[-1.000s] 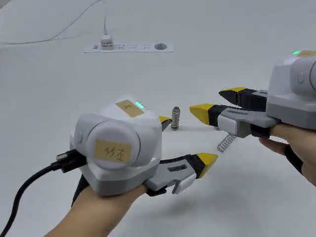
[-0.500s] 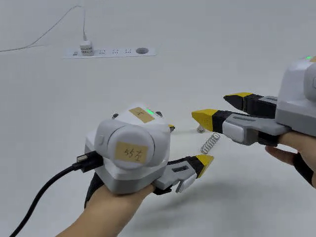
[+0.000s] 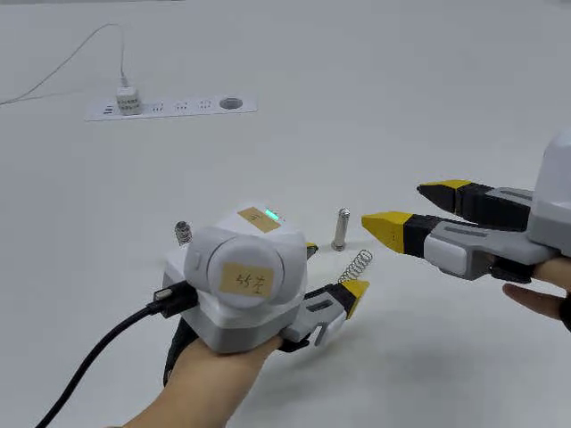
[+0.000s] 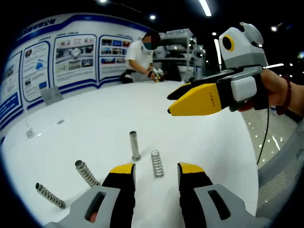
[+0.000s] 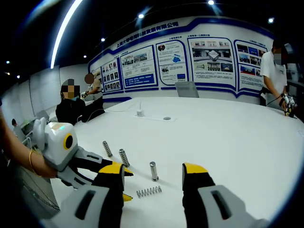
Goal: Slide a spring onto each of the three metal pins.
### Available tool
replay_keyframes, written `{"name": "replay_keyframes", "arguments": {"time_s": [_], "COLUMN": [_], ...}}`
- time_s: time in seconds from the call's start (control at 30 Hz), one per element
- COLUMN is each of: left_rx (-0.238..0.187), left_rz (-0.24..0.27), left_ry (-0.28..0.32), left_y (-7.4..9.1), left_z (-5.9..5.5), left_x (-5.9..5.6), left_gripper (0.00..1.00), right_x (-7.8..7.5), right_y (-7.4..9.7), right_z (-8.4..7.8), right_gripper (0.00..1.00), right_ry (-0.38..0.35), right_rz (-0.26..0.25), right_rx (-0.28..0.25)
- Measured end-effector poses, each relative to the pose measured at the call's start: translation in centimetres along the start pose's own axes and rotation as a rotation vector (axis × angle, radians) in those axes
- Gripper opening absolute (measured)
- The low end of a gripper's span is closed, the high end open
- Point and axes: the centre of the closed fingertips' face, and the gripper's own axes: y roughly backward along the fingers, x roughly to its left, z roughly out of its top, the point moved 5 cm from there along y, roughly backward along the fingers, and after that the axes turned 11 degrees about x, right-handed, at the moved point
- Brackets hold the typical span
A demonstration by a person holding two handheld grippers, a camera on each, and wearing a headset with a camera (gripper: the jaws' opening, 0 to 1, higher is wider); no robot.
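Left gripper (image 3: 334, 268), its tan sticker (image 3: 245, 280) handwritten "55" plus one character, has its jaws wide apart and holds nothing. Right gripper (image 3: 393, 203), to the right, gapes just as empty. A loose spring (image 3: 356, 265) lies just beside the left gripper's tip, near the bare pin (image 3: 342, 229). Further left stand one sprung pin (image 4: 87, 172) and a second sprung pin (image 4: 50, 195). A power strip (image 3: 169, 105) lies far off
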Motion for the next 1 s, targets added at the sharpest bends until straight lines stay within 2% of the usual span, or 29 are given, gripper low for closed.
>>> {"name": "replay_keyframes", "arguments": {"time_s": [0.27,0.57,1.0], "left_rx": [0.037,0.035,0.085], "left_rz": [-0.015,-0.014,-0.021], "left_ry": [0.004,0.026,-0.009], "left_y": [-1.3,-2.3,-2.8], "left_z": [-0.7,-0.6,-1.5], "left_x": [-0.2,-0.1,-0.3], "left_gripper": [0.30,0.22,0.13], "right_x": [0.3,0.5,0.9], "right_y": [0.5,0.8,1.0], "right_z": [-0.6,-1.5,-2.2], "right_gripper": [0.51,0.51,0.51], "right_ry": [0.027,0.016,-0.002], "right_rz": [0.013,0.010,0.004], "right_rx": [0.008,0.018,0.028]}}
